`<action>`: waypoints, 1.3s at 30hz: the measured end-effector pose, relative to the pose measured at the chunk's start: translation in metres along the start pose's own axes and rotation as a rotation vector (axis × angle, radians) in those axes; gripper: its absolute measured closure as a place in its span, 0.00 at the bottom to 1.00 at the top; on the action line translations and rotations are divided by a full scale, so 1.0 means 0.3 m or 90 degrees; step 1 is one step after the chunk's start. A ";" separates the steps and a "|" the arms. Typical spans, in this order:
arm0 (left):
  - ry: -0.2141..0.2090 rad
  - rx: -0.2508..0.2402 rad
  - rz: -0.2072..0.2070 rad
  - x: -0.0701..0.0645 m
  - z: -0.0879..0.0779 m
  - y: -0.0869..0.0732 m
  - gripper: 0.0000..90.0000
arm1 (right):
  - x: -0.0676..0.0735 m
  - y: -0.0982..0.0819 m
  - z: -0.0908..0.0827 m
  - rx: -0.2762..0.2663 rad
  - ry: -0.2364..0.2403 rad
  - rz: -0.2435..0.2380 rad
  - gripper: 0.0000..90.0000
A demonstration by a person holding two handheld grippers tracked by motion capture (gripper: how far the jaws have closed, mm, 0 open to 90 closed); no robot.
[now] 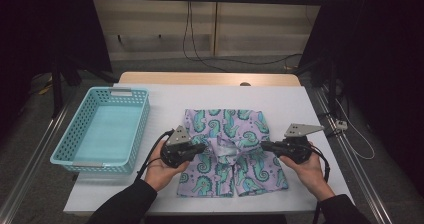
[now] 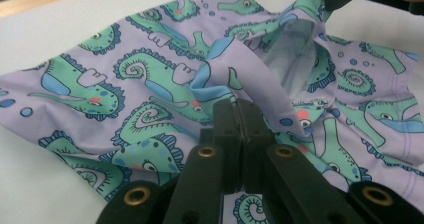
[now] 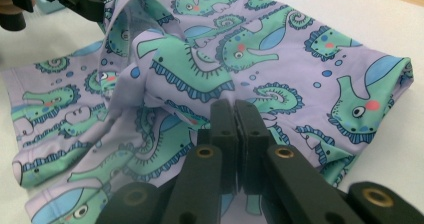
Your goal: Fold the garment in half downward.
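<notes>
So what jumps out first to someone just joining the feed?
The lilac seahorse-print shorts lying mid-table on the white cover, bunched up at the centre. Both grippers pinch that raised fabric: the left gripper from the left, the right gripper from the right. A turquoise basket sits at the table's left.

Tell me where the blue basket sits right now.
In the high view, the blue basket sits at the table's left edge, left of the seahorse shorts and the left tool.

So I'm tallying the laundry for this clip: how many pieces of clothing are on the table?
1. A single pair of seahorse-print shorts lies on the white table, between the left gripper and right gripper. The blue basket beside it looks empty.
</notes>
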State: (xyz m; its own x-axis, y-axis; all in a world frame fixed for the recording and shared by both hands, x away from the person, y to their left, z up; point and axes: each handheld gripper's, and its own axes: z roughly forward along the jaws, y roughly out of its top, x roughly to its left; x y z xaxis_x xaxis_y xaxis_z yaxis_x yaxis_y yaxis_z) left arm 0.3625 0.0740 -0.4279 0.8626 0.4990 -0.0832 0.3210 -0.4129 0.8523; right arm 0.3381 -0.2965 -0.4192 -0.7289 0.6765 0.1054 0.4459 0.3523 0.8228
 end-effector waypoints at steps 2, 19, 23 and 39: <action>-0.002 0.002 -0.003 -0.002 0.001 -0.004 0.99 | 0.002 -0.004 -0.001 0.001 0.002 0.000 0.98; -0.023 0.046 0.012 -0.043 -0.031 -0.060 0.98 | 0.051 -0.058 -0.005 0.041 0.044 -0.005 0.98; -0.031 0.057 0.012 -0.051 -0.027 -0.070 0.98 | 0.051 -0.068 -0.003 0.052 0.049 0.000 0.98; -0.045 0.093 0.015 -0.071 -0.013 -0.090 0.98 | 0.085 -0.111 0.018 0.114 0.067 -0.022 0.98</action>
State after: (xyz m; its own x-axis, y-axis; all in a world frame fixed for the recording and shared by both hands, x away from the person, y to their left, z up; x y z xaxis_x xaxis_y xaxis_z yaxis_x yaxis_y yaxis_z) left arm 0.3338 0.0775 -0.4472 0.8946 0.4345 -0.1042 0.3486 -0.5328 0.7711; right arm 0.3076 -0.2875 -0.4469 -0.7914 0.5942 0.1437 0.4977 0.4897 0.7159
